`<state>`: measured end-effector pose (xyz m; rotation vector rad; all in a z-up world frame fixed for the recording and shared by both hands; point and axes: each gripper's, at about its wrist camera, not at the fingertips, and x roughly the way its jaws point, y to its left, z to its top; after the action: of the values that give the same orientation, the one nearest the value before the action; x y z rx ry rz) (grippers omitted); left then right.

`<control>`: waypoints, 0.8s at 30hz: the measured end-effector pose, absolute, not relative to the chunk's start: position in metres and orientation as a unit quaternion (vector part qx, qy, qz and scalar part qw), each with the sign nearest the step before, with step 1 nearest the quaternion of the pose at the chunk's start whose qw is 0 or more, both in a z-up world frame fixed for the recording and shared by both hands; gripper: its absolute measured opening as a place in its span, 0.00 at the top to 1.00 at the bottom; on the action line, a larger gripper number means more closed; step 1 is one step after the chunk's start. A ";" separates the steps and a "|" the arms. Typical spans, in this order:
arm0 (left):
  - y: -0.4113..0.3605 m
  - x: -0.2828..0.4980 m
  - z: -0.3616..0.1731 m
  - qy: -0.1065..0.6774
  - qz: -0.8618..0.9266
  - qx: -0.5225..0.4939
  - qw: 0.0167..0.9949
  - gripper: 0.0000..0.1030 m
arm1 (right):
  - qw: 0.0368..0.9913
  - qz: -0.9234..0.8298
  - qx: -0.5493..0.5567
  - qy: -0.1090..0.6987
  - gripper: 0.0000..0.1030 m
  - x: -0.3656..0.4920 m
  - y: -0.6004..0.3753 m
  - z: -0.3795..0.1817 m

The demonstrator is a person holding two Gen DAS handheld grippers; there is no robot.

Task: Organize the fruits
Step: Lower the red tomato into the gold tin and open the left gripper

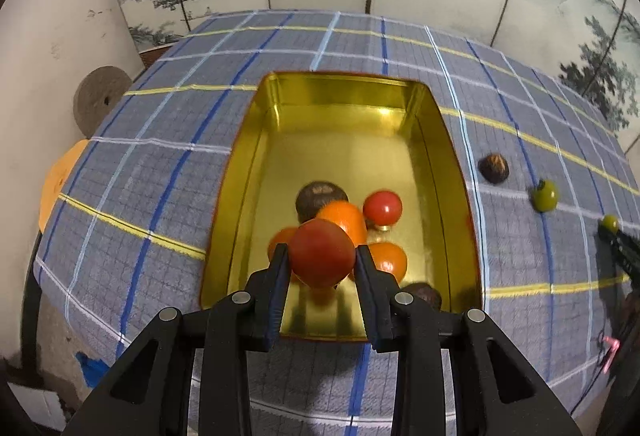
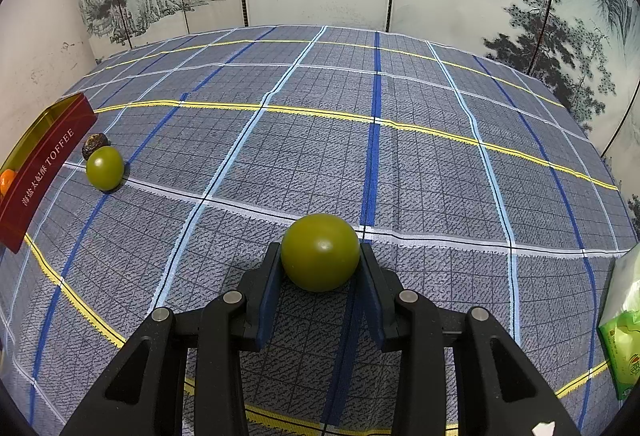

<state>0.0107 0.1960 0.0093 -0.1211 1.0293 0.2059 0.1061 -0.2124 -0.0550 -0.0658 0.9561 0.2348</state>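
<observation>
Your left tongs (image 1: 322, 256) are clamped on a dark red tomato (image 1: 321, 257), held above the near end of the gold tin (image 1: 344, 88), w/ pads pressed to both sides of it. Inside the tin, below and behind that fruit: a small red tomato (image 1: 382, 208), an orange fruit (image 1: 344, 217), another orange fruit (image 1: 390, 256) to the right, a third orange fruit (image 1: 279, 238) peeking out on the left, plus a dark brown fruit (image 1: 316, 194) toward the back. One more dark round thing (image 1: 424, 292) sits by the near right corner of the tin, partly behind your tong arm and a bit blurred, so probably another brown fruit. The tin rests on the checked cloth (image 1: 160, 164) covering the counter. Outside it, to the right on the cloth, lie a brown wrinkled fruit (image 1: 493, 168) and a green tomato (image 1: 544, 195), near each other but apart. Your right tongs (image 2: 320, 258) are clamped on a second green tomato (image 2: 320, 251), low over the cloth approx. mid-counter; whether it touches the cloth you can't tell. In the right wrist view the tin's red side reads TOFFEE at the far left, and a green packet (image 2: 622, 336) sits at the right edge.
</observation>
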 end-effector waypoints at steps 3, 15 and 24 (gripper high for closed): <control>0.194 0.009 0.001 0.500 0.092 -0.055 0.859 0.68 | 0.881 0.113 -0.032 0.459 0.67 0.106 -0.212 -0.055; 0.194 0.012 -0.014 0.508 0.095 -0.043 0.855 0.68 | 0.881 0.113 -0.032 0.459 0.67 0.106 -0.212 -0.055; 0.197 0.013 -0.024 0.516 0.097 -0.043 0.850 0.68 | 0.881 0.112 -0.032 0.459 0.67 0.106 -0.212 -0.055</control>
<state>0.0133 0.1967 -0.0244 -0.0913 1.0867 0.2035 0.1061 -0.2122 -0.0549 -0.0664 0.9559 0.2344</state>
